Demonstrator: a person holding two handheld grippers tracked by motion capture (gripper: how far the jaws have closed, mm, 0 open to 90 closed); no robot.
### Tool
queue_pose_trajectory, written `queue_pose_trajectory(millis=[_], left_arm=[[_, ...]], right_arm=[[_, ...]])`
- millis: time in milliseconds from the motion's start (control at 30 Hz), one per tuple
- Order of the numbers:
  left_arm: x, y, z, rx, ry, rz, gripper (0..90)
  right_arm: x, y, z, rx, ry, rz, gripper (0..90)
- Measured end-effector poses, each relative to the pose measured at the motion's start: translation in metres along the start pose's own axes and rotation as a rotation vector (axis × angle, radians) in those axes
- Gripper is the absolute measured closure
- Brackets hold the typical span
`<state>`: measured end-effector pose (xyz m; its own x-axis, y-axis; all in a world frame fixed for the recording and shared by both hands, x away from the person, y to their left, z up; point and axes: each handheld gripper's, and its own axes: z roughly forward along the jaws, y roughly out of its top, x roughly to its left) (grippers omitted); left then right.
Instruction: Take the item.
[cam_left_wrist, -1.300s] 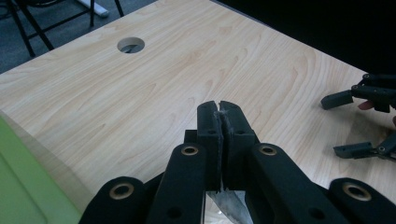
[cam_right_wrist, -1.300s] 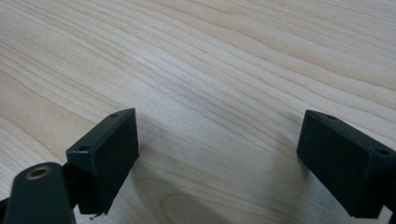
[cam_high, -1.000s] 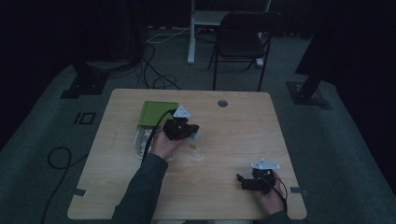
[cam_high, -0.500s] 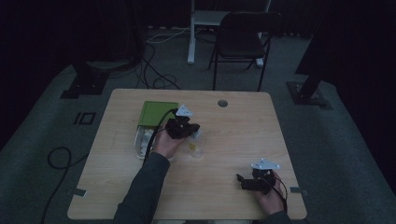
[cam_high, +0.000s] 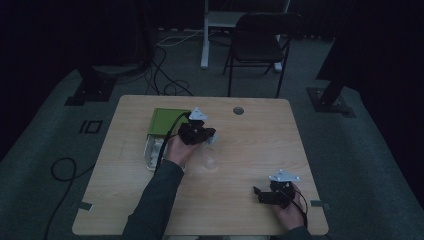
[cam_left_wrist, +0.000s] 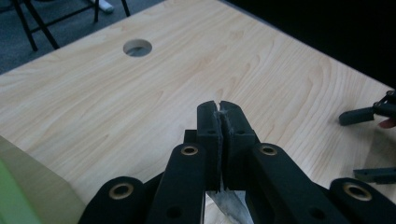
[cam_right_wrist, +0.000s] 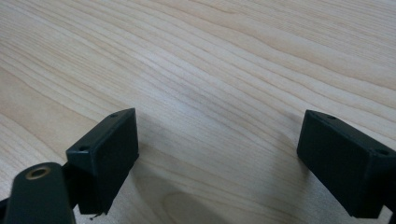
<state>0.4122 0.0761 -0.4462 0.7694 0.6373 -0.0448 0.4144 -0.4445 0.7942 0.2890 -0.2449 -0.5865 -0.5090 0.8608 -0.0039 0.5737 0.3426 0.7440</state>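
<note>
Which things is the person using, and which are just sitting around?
Being used:
- left gripper, shut on a thin clear sheet
- green box beside it

Just there:
- right gripper, open, nothing between its jaws
- chair
- floor cables

Left gripper: black body, grey three-cornered plate on top, black cable trailing back.
Left jaws: black, flat-sided, brass-ringed pivot holes.
Right gripper: black, same grey plate, thin black cable.
Right jaws: black rectangular blocks, small screw holes at the corners.
Sleeve: long, dark grey-green.
</note>
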Motion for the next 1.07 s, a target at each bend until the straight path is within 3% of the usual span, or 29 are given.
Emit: queue_pose_trajectory(millis=[333,467,667,1067], left_arm=[[-0.002,-0.008,0.008,0.019,-0.017,-0.007,86.1],[-0.002,-0.010,0.008,0.016,-0.019,-0.012,72.0],[0.001,-0.011,0.001,0.006,-0.007,-0.025,65.0],[0.004,-0.021,-0.020,-0.001,0.017,-0.023,62.7]], right_arm=[[0.000,0.000,0.000,0.000,0.001,-0.001,12.3],[0.000,0.000,0.000,0.000,0.001,-0.002,12.3],[0.000,0.000,0.000,0.000,0.001,-0.001,12.3],[0.000,0.000,0.000,0.000,0.001,-0.002,12.3]])
